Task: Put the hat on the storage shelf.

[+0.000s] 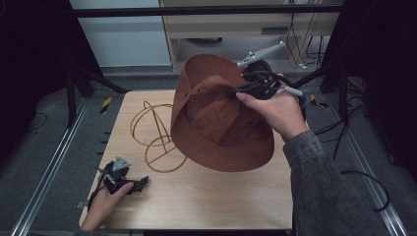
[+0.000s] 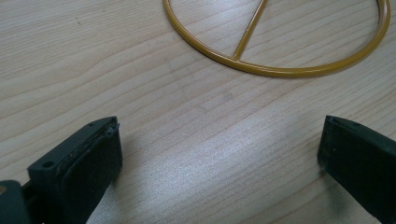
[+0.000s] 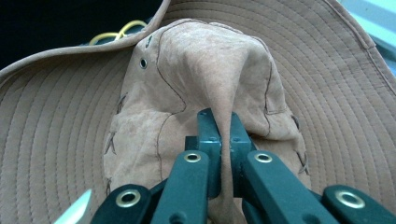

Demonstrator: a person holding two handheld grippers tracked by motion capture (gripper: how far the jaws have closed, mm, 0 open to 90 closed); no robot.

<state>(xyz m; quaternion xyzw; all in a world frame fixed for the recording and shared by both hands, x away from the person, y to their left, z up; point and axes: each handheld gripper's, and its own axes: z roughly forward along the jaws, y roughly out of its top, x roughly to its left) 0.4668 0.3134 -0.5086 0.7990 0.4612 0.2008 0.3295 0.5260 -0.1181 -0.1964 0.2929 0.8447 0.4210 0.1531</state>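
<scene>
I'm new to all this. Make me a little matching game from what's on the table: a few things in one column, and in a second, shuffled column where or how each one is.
Things:
1. brown hat
2. yellow wire stand
3. left gripper
4. right gripper

States:
A. open, low over the table near its front left corner
B. shut, pinching a fold of the crown
C. lifted off the table, tilted, hanging in the air
D. standing bare on the wooden table

Pairs: 1-C, 2-D, 3-A, 4-B
</scene>
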